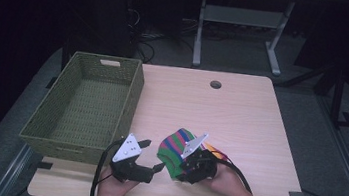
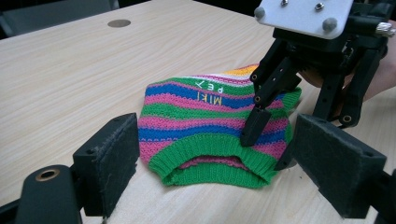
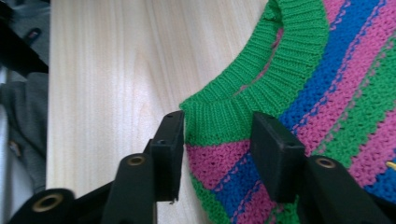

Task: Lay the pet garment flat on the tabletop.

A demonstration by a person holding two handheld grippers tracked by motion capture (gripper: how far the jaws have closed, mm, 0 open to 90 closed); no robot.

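A small striped knitted garment [image 1: 176, 148], banded in green, pink and blue with a green ribbed hem, lies on the worktop [image 1: 240, 116] near its front edge, well apart from the inside of the woven basket [image 1: 86, 105] that stands at the left. The basket holds nothing that can be seen, so the work looks to be at an early stage: the garment has yet to be lifted, and any folding or carrying over to the basket is not yet done. The right claw [image 3: 217, 140] is down on the garment at one corner of the ribbed hem, its jaws standing apart on either side of a stretch of the knit; the pads look close to the fabric but not pressed together, so it reads as released and about to close, not yet gripping. In the left gripper view the same claw can be seen with one fingertip [image 2: 254, 126] resting on the striped cloth just above the hem. The left claw [image 2: 210, 172] hangs spread wide just in front of the hem's opening, holding nothing. Judging from this, both corners of the hem must be pinched before the garment can move.
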